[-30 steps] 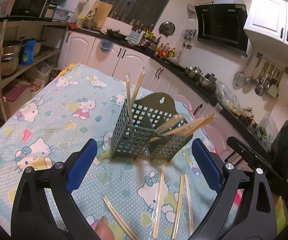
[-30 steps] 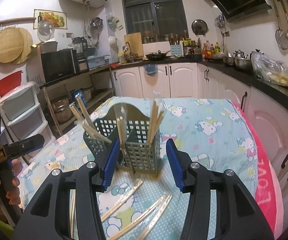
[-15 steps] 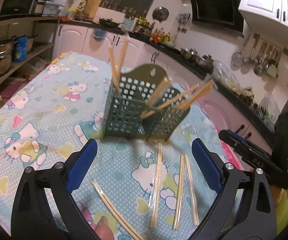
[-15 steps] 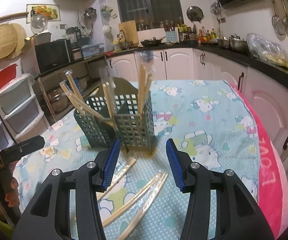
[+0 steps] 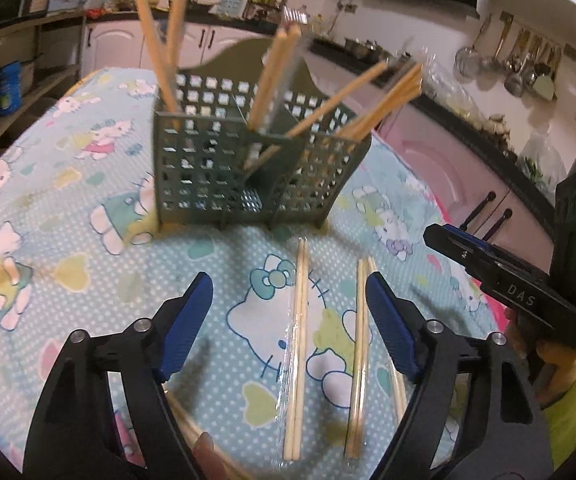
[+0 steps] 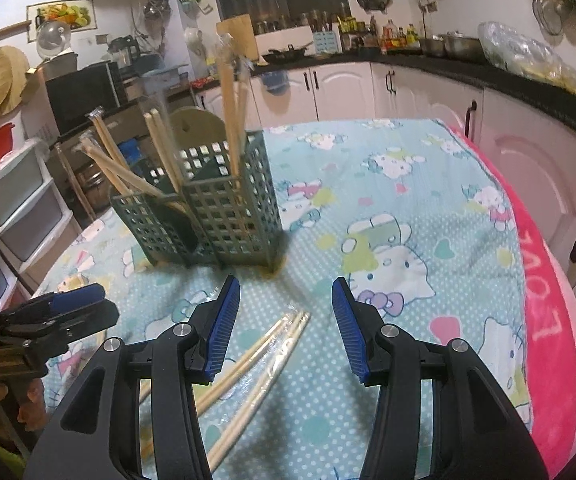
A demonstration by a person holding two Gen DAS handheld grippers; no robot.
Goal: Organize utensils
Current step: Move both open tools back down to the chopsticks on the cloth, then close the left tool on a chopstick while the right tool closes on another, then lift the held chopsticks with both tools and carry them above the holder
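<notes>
a green perforated utensil caddy (image 5: 228, 168) stands upright on a table under a light blue cartoon-cat tablecloth (image 5: 68, 208), and it holds several pairs of wooden chopsticks (image 5: 160, 52) that lean out of its compartments at different angles; some wear clear wrappers at their tops. in the left wrist view the left gripper (image 5: 288, 320) hangs over the cloth just in front of the caddy, its blue-padded jaws closing but apart, with nothing pressed between the pads. on the cloth between and below them lies a wrapped pair of chopsticks (image 5: 297, 344), pointing toward the caddy, and a second wrapped pair (image 5: 359, 356) lies alongside it, just inside the right-hand pad. a further loose pair (image 5: 397, 392) is partly hidden behind that finger, and another shows at the bottom edge near a fingertip of the person. the right gripper (image 6: 286, 320) appears in its own view with its jaws about half open and empty, hovering above the cloth near the front corner of the caddy (image 6: 216, 208). two wrapped pairs (image 6: 256, 356) lie on the cloth below its left finger, slanting toward the caddy and touching neither pad. at the left edge of that view the other gripper (image 6: 48, 316) is seen side on, held in a hand (image 6: 28, 404). a pink border of the cloth (image 6: 547, 340) runs along the table's right side.
</notes>
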